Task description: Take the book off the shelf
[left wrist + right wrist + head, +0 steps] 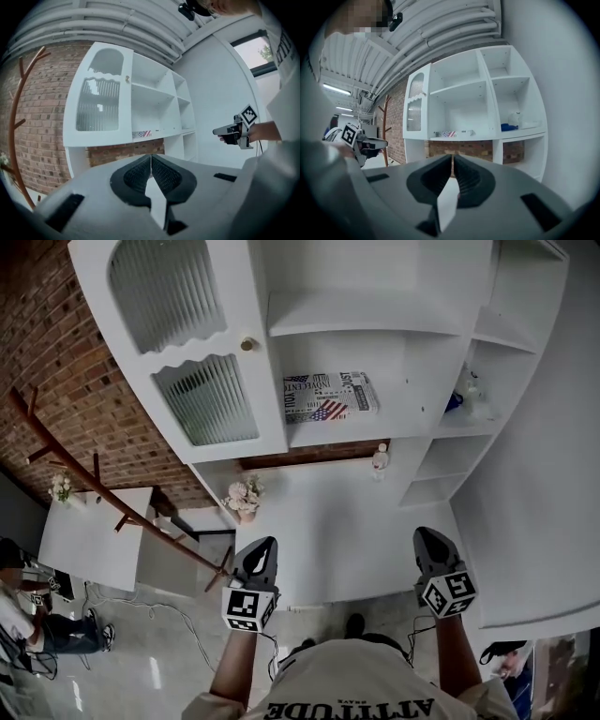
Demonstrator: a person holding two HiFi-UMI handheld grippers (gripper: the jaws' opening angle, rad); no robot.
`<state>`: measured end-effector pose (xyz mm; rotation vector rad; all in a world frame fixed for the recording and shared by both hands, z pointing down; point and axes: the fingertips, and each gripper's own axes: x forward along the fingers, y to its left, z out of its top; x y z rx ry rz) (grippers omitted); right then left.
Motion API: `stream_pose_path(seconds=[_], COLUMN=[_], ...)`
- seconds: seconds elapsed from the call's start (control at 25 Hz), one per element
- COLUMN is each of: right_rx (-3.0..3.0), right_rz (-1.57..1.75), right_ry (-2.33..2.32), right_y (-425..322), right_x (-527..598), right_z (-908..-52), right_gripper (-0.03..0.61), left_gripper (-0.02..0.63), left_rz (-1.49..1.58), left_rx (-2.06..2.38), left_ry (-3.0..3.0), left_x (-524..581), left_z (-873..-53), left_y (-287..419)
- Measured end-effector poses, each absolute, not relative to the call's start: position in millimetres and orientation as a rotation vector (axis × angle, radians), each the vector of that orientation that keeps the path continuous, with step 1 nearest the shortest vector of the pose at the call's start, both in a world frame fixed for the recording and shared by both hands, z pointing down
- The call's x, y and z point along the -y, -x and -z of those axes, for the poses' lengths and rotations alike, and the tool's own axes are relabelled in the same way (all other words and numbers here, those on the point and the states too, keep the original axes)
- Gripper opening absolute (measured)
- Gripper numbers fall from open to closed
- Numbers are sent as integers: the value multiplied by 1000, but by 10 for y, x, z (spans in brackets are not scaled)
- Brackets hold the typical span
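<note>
We have both tools out in front of us, the left gripper (265,547) and the right gripper (425,538), side by side, well apart from each other and pointing at the white shelf unit (375,310). The left jaws are closed flat together with nothing between them. The right jaws meet as well and carry nothing.

The book (330,396), with its flag-and-newsprint cover, lies flat on the middle shelf board (412,418), close to the board's front lip. Its left edge sits just beside the edge of the ribbed-glass door (192,381), near the round knob (247,344). To its right we see bare board running to the upright divider (448,362), and there is open space above the cover up to the next board.

Beyond the divider, a blue item (454,401) sits in the side compartment, clear of the book. Below the book's shelf stand a small bottle (380,458) and a flower pot (244,495), both well apart from the jaws. A wooden coat rack (112,493) leans across the brick wall (56,381) on our left, away from the left gripper. Open air lies between both grippers and the shelf front
</note>
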<state>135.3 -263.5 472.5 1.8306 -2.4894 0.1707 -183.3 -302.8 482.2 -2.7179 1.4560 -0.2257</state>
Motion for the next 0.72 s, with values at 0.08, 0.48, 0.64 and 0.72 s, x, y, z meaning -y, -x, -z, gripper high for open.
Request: stream_pose_path(seconds=[0.08,0.48,0.64,0.72], right_rx=[2513,2624,2659,2669], right_rz=[-162,-155,-171,-184], right_ry=[-1802,-1660,-1619,-1603], right_y=[-1417,-1670,-1770,-1823], right_x=[2748,3167,3297,3349], right_z=[-4713,-4720,-4777,-4801], right_gripper=[34,34,34,34], left_gripper=[26,28,28,28], left_rz=[277,474,518,536], left_rx=[-1388,-1173,-1158,-1139], left_ry=[2658,2522,2482,2451], left_x=[3104,3590,3883,4047], left_z=[-4706,-4283,-4156,-4035], left_y=[1643,805,545,414])
